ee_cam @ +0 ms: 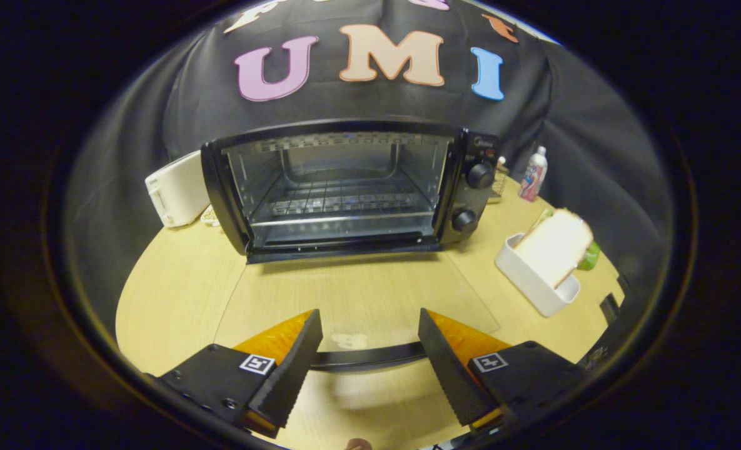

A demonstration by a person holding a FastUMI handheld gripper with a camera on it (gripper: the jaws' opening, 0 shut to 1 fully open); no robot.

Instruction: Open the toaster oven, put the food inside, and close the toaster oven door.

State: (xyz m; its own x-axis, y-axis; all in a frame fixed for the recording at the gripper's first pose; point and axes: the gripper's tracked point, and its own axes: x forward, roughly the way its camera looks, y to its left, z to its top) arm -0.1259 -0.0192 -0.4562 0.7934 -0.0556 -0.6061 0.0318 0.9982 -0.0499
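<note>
**Oven door down, food not yet picked up**

Wooden and round, the table [176, 281] carries the toaster oven [351, 187] at its far side, against the black cloth wall. Its glass door [357, 300] is folded fully down and lies flat on the table, reaching toward the gripper [367, 356], with the dark door handle [370, 357] sitting between the two fingers. The fingers are spread wide and press on nothing; whether they touch the handle I cannot quite tell from this angle. Inside the oven the wire rack [339, 203] is bare.

To the right of the door, a sandwich [554, 247] stands upright in a white holder [533, 281]. A white appliance [179, 187] sits left of the oven, a small bottle [533, 174] behind it on the right.

From here the risk, as I judge it, is the swing across to the food: a low finger could catch the door's edge or tip the holder. Soft bread may also crush or slip if squeezed badly.
</note>
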